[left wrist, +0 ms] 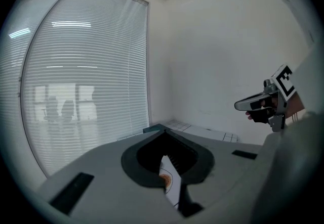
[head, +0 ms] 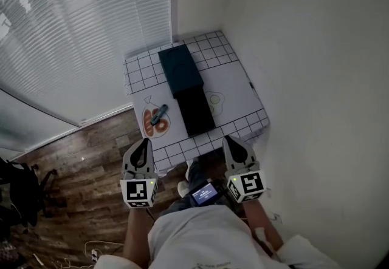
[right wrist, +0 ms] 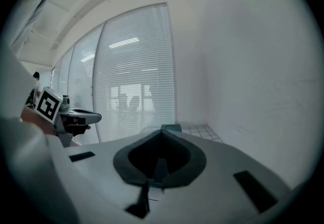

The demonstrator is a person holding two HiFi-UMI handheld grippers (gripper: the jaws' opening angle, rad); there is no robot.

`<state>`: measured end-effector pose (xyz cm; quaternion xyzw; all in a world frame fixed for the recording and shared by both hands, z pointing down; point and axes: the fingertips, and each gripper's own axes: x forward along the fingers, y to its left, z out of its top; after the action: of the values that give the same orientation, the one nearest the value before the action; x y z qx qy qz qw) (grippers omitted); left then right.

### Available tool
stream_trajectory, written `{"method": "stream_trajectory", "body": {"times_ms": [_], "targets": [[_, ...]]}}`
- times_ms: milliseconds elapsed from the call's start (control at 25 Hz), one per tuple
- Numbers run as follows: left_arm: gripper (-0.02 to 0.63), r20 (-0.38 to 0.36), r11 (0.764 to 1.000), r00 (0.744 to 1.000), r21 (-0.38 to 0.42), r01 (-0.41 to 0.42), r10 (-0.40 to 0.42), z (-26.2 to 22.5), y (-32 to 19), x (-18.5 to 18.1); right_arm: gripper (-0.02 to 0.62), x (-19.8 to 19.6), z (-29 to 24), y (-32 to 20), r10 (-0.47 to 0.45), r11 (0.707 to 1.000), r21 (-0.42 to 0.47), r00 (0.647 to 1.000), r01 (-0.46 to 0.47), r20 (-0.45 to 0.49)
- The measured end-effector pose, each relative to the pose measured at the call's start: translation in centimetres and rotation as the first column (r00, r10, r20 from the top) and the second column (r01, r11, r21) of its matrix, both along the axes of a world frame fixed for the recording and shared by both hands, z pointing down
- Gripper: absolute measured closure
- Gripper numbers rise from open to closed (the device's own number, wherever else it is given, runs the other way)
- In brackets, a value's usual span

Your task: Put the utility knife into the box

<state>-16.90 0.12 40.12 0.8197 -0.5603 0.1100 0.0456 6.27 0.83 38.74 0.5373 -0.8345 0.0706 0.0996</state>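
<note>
Both grippers are held low and close to the body, short of the surface [head: 258,121], with nothing engaged; this is judged to be an approach posture, the task not yet begun. The left gripper [head: 144,142] is clenched on nothing, its jaws brought tip to tip. The right gripper [head: 231,140] is likewise closed and empty, as shown in its own view. Each is pointed toward the surface, so that the work area lies ahead and between them. The surface is set in a corner, against the wall [head: 304,49] and beside the blinds [head: 79,31], and is covered by a white mat [head: 238,82] with a grid border. The knife [head: 159,115] is found on the left part of the mat, toward the near edge, laid diagonally on an orange print and well apart from either gripper. A slim blue-grey body is presented; the blade state cannot be made out. Just beside it, to the right, a black tray [head: 196,110] is placed, and beyond that lies the dark teal box [head: 180,68], the two meeting end to end. Which part is the lid cannot be told. It is judged that a gripper must be opened before the knife can be taken.
</note>
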Motion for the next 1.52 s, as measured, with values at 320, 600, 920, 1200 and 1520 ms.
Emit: {"method": "stream_trajectory", "body": {"times_ms": [320,600,920,1200,1520], "targets": [[0.600,-0.029,0.999,1.000,-0.037,0.006,-0.007,2.1,-3.1,0.3,0.588,-0.3,3.0,-3.3,-0.014,0.998,-0.062,1.000,0.015,0.013],[0.600,-0.018,0.996,1.000,-0.087,0.003,-0.005,5.0,-5.3,0.7,0.589,-0.7,5.0,-5.5,-0.053,0.993,-0.101,0.998,0.054,0.013],[0.600,0.029,0.989,0.999,-0.146,0.029,-0.025,8.6,-7.4,-0.1,0.589,-2.0,7.6,-8.1,-0.108,0.983,-0.151,0.994,0.109,0.013],[0.598,0.046,0.973,0.999,-0.230,0.032,-0.022,12.1,-8.9,-0.1,0.589,-2.9,10.1,-10.0,-0.131,0.972,-0.192,0.991,0.132,0.017],[0.598,0.049,0.949,0.999,-0.314,0.012,0.004,15.8,-10.6,-0.7,0.589,-4.0,12.2,-11.8,-0.157,0.958,-0.241,0.988,0.156,0.014]]}}
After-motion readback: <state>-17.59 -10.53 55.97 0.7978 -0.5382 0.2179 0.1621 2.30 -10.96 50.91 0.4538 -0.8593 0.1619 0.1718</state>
